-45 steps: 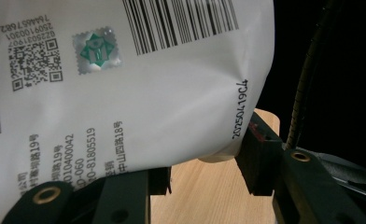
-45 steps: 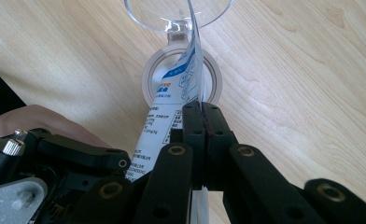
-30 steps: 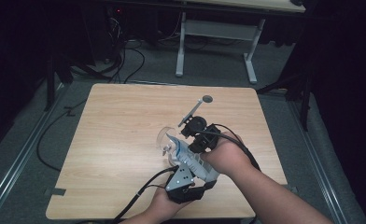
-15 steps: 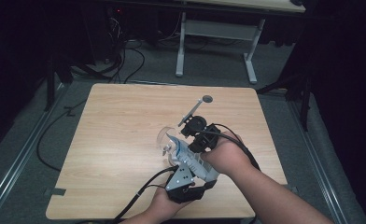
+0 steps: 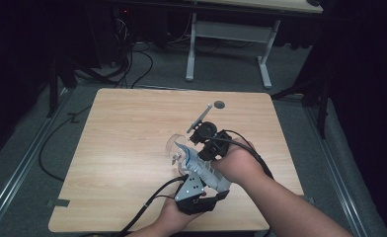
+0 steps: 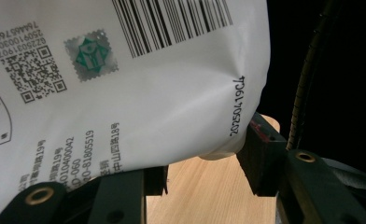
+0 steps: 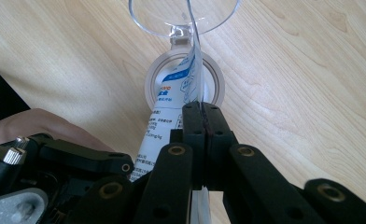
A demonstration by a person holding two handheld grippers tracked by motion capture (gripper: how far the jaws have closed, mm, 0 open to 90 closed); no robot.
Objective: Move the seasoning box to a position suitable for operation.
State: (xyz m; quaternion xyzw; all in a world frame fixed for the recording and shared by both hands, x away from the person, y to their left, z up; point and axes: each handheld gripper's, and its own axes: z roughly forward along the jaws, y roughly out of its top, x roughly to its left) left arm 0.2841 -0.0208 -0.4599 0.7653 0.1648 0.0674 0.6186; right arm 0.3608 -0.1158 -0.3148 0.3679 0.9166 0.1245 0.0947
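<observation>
Right gripper (image 7: pixel 203 109) has its jaws pressed together on the upper edge of a white printed pouch (image 7: pixel 183 88), holding it over the stem of a clear glass (image 7: pixel 183 18) that stands on the wooden table (image 7: pixel 302 93). Left gripper (image 6: pixel 202 179), nearer the person, has just been opening its jaws; the pouch's lower part (image 6: pixel 125 93) lies between them, though whether the pads press it I cannot tell. Farther off lie a thin metal rod (image 5: pixel 199 118) and a small dark disc (image 5: pixel 219 104).
</observation>
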